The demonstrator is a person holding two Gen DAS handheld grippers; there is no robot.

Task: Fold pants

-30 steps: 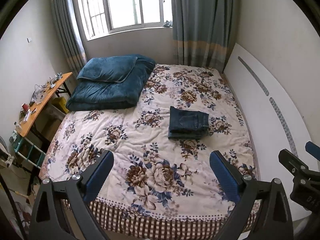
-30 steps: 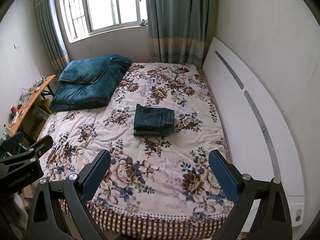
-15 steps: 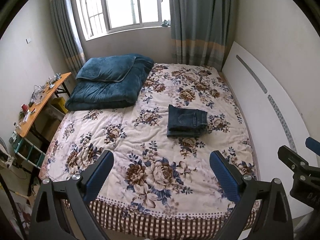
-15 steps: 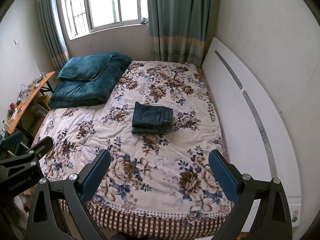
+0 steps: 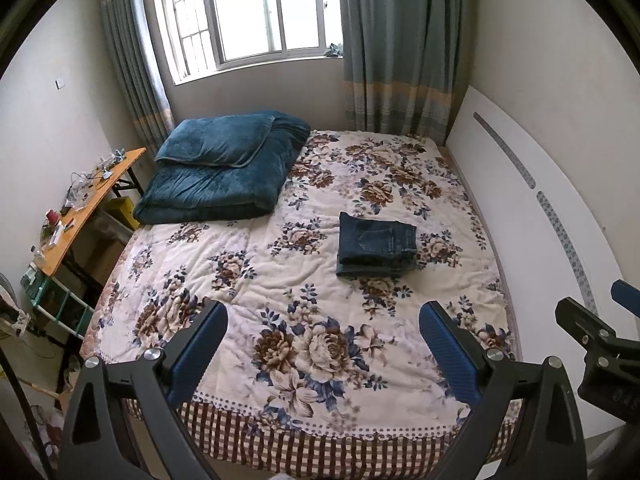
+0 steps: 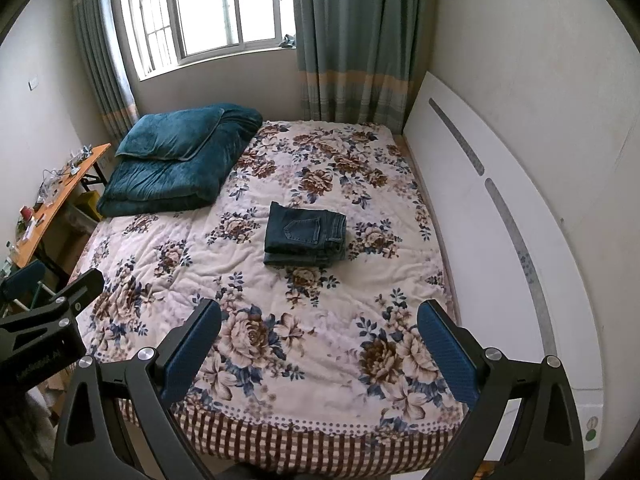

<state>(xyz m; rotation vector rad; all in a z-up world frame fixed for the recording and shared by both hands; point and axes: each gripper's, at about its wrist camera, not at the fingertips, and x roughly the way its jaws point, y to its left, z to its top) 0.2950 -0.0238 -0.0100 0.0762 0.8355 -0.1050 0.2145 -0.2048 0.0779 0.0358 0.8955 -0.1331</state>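
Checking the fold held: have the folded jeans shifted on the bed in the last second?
No. The folded jeans still sit beside the same flower prints on the bedspread.

Your left gripper (image 5: 322, 342): black angular frame, triangular cut-outs, silver screw heads, blue textured pads (image 5: 448, 354). Your right gripper (image 6: 318, 340): same build, same blue pads (image 6: 190, 350). White lettering on black body.

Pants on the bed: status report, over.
Left tool and right tool both open, empty. Pants folded in a stack on the floral bedspread, untouched. Nothing in the way.
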